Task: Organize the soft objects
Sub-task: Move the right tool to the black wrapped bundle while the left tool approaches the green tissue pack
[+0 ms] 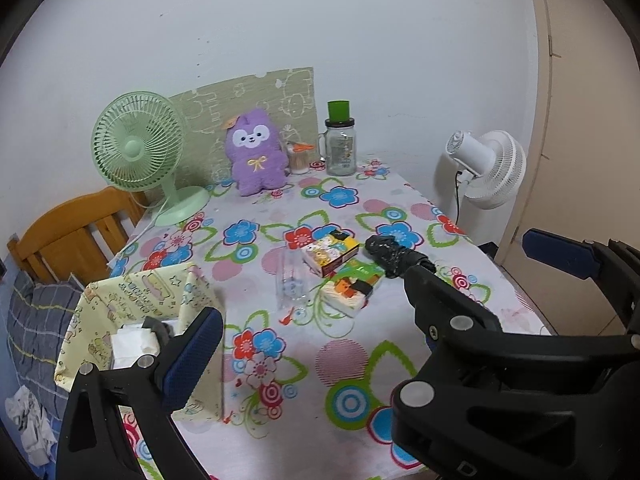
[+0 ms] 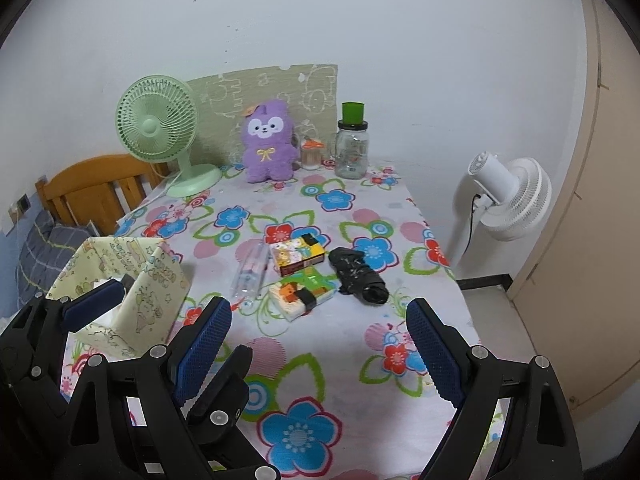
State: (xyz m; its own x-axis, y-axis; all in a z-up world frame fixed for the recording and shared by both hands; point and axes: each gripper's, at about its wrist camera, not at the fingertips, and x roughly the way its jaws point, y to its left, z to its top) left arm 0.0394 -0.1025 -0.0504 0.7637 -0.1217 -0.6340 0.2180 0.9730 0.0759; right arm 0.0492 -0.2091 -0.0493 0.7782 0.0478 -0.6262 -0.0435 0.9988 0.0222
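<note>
Fluffy purple plush (image 2: 269,142) sits upright at the far edge of the flowered cloth worktop (image 2: 344,344). Both the left gripper (image 1: 360,300) and right gripper (image 2: 320,352) show wide, empty jaws.

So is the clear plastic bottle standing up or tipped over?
Tipped over: the bottle lies on its side on the flowered tablecloth, beside the tissue packs.

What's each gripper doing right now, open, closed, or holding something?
Left gripper: jaws open, nothing between them, hovering over the floral tablecloth.
Right gripper: jaws open wide, empty, also above the tablecloth.
</note>
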